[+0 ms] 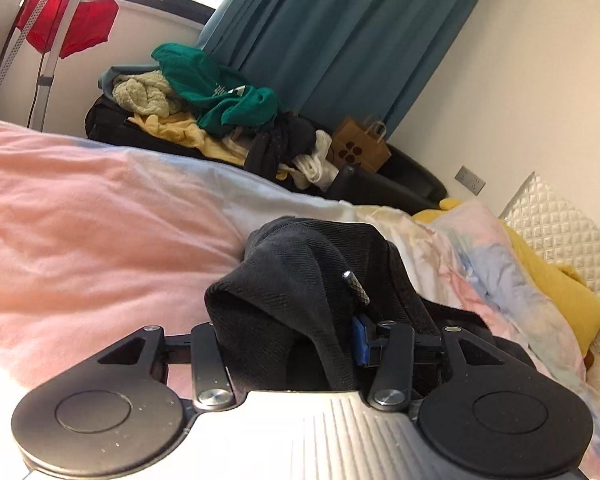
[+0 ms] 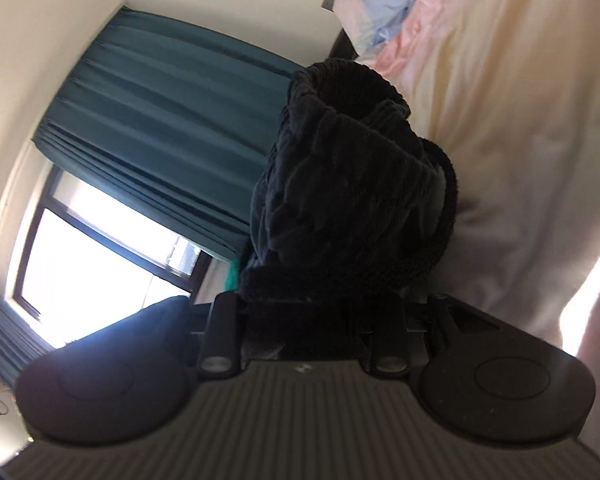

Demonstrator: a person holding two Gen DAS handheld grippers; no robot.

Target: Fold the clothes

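Presently, a black garment [image 1: 300, 280] is pinched in the left tongs [image 1: 300, 344] above the pink bed cover [image 1: 100, 240]. Its bunched dark fabric [image 2: 352, 184] is likewise clamped in the right tongs [image 2: 320, 312], beside the teal curtain [image 2: 160, 120].

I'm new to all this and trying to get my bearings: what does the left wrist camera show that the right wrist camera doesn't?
Only the left wrist view shows the clothes pile, a brown paper bag, a hanging red garment and a yellow plush toy. Only the right wrist view shows the bright window clearly. Both show the teal curtain, the pastel bedding, and a claw, left claw or right claw, bunched with black garment.
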